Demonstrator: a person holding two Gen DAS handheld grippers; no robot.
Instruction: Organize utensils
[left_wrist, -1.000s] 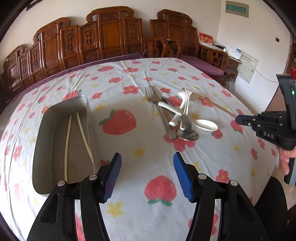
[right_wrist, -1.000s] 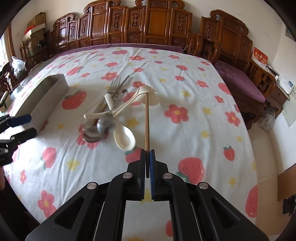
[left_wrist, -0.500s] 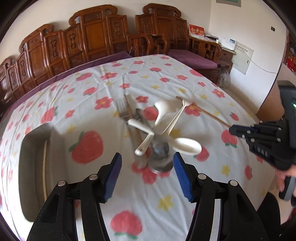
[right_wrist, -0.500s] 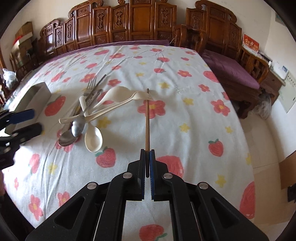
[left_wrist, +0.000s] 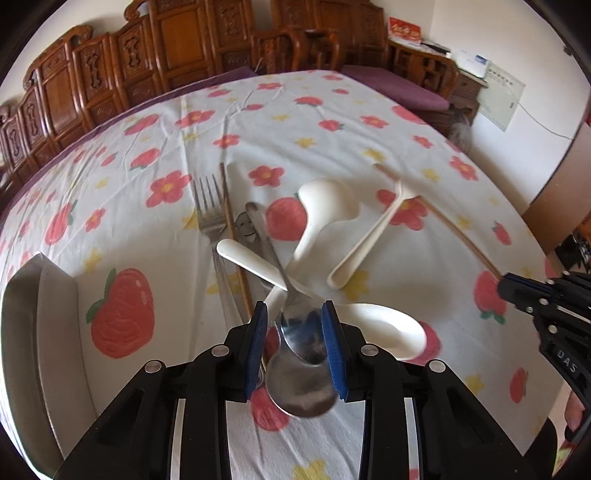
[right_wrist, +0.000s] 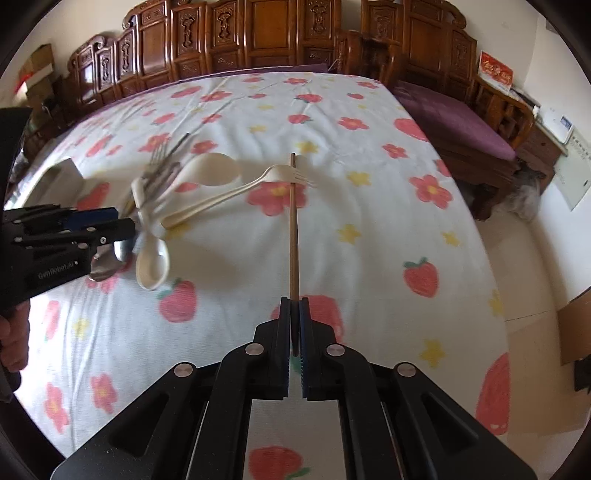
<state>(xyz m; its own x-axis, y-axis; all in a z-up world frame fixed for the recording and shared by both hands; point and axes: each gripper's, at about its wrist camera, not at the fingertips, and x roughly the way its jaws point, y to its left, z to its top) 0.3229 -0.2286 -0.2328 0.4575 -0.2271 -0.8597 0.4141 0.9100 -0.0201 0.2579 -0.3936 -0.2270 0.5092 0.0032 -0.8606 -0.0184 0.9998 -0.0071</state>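
Observation:
A pile of utensils lies on the flowered tablecloth. My left gripper (left_wrist: 294, 314) has its jaws on both sides of the bowl of a steel spoon (left_wrist: 301, 339), narrowed but with small gaps. A second steel spoon bowl (left_wrist: 299, 391) lies just under it. White spoons (left_wrist: 384, 332) (left_wrist: 328, 206), a white plastic fork (left_wrist: 369, 240), a steel fork (left_wrist: 210, 206) and a brown chopstick (left_wrist: 232, 236) lie around. My right gripper (right_wrist: 294, 306) is shut on a brown chopstick (right_wrist: 293, 221) whose far end crosses the white fork (right_wrist: 258, 182).
A grey metal tray (left_wrist: 22, 332) stands at the left edge of the table, also seen far left in the right wrist view (right_wrist: 61, 171). Carved wooden chairs (left_wrist: 177, 48) line the far side. The table edge drops off on the right (right_wrist: 491, 295).
My left gripper moved right from the tray to the pile, lowered, and narrowed its jaws around the steel spoon bowl. My right gripper stayed shut on the chopstick and drew back slightly.

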